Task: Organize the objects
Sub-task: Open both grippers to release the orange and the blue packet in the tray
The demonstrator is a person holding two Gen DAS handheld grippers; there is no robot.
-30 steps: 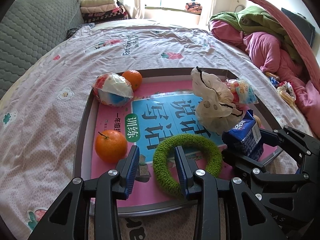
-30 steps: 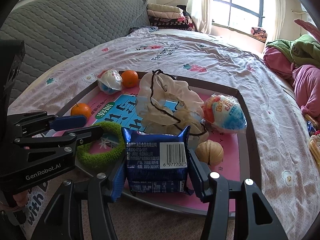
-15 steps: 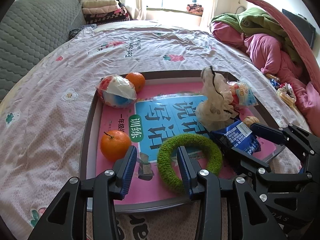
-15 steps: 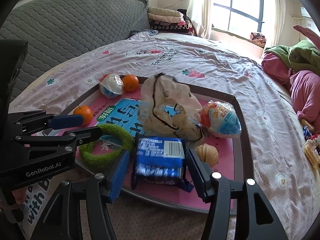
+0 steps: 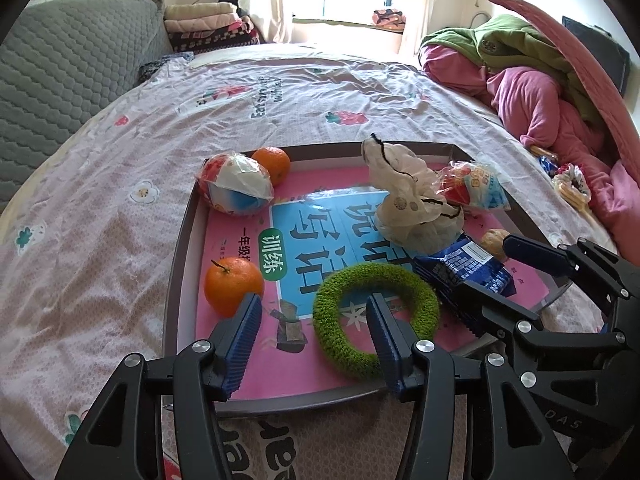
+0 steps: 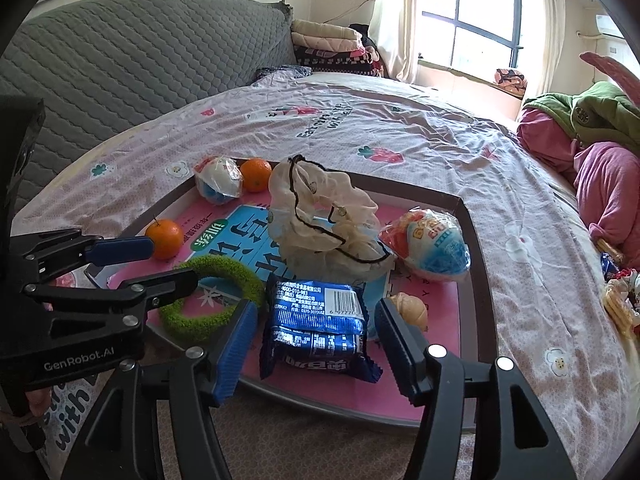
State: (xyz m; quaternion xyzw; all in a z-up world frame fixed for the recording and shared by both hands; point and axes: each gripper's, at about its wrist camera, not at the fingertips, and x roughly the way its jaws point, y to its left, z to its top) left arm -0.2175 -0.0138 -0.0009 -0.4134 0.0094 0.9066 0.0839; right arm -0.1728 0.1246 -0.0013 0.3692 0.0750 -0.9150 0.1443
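Jaws of both grippers have just been opening, releasing their loads onto the tray (image 5: 180, 280). Left gripper (image 5: 312, 332) is straddling the green ring (image 5: 376, 312) unpressed; right gripper (image 6: 316, 340) is flanking the blue packet (image 6: 316, 320), lying flat at the near edge.
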